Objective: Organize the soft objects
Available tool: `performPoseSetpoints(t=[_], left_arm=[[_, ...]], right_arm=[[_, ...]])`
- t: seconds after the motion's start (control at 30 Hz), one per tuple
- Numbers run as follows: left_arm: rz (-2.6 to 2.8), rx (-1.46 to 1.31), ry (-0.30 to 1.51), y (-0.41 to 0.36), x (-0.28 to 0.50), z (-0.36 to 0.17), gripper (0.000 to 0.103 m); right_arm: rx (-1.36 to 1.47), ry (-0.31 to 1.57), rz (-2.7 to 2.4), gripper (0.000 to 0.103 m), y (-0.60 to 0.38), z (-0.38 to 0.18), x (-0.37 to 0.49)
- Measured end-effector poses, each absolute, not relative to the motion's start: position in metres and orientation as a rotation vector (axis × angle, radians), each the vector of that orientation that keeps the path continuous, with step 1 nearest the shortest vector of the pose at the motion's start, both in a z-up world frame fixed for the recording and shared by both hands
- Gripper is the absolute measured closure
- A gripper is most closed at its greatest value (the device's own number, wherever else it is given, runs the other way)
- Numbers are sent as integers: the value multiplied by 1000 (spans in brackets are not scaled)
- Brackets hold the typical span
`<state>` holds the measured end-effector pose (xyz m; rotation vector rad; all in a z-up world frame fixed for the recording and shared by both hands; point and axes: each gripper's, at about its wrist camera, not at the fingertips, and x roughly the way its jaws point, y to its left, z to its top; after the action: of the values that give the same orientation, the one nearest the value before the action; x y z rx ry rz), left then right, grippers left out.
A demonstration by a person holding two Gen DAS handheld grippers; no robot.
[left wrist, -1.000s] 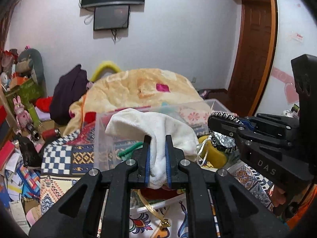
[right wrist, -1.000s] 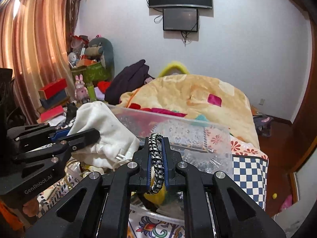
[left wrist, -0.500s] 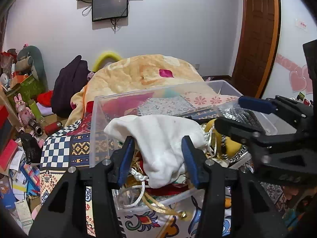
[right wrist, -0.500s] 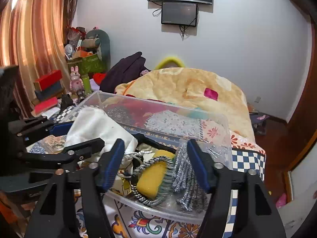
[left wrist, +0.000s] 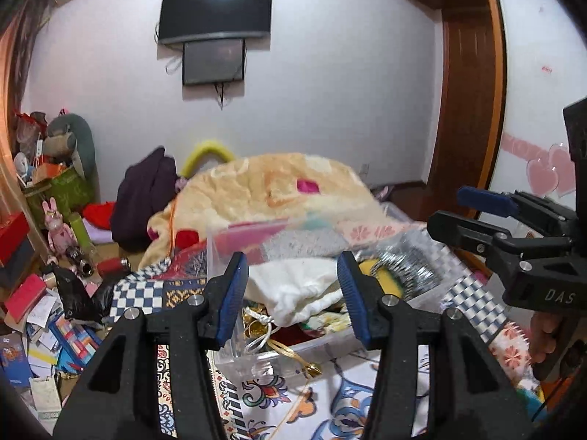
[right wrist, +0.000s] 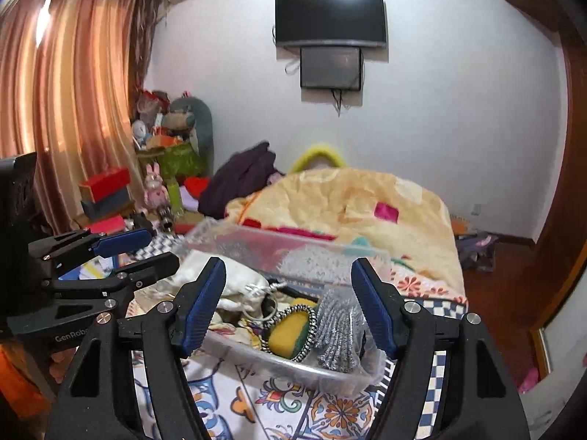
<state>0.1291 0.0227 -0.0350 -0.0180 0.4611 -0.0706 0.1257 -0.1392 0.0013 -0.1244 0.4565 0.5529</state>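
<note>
A clear plastic bin (left wrist: pixel 234 242) (right wrist: pixel 293 365) sits on the patterned bedspread. In it lie a white drawstring pouch (left wrist: pixel 297 289) (right wrist: pixel 238 286), a yellow-green sponge (right wrist: pixel 288 333) with a black-and-white braided cord (right wrist: pixel 312 326) around it, and a silvery scrubber bundle (right wrist: pixel 335 337) (left wrist: pixel 407 266). My left gripper (left wrist: pixel 291 297) is open and empty, above and in front of the pouch. My right gripper (right wrist: pixel 288 304) is open and empty, in front of the sponge; it also shows at the right of the left wrist view (left wrist: pixel 458 212).
A rumpled peach blanket (left wrist: pixel 271 190) lies behind the bin. Boxes, toys and papers (left wrist: pixel 36 293) clutter the floor at the left. A curtain (right wrist: pixel 66 110) hangs at the left, a wooden door (left wrist: pixel 469 110) stands at the right, and a TV (right wrist: pixel 330 18) hangs on the wall.
Both grippers opened. The pouch dropped from the left one into the bin and the braided cord from the right one onto the sponge. Both grippers then drew back and up.
</note>
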Motion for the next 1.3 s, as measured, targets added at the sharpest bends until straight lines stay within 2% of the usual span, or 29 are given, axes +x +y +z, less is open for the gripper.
performPoseSetpoints(t=[0.37,0.43,0.5,0.63,0.67,0.77,1.3], left_arm=[[-99,-34,268,19,68,15,31],[-101,-37,243,19,59,20,23],[-103,-39,224,20,52,24,20],[-99,-40,198,19,41,27,3],[-95,-38,191,19,38,28,3],[-85,-32,177,18,31,29,0],[-89,-28,163,15,23,29,0]], right_arm=[[-46,304,559,22,-163,33,79],[-37,292,562,21,-164,35,74],[-36,284,559,20,-166,35,69],[-28,270,554,15,-167,35,62],[-26,267,553,14,-168,34,61],[-11,255,549,1,-170,34,56],[0,215,547,0,-173,35,45]])
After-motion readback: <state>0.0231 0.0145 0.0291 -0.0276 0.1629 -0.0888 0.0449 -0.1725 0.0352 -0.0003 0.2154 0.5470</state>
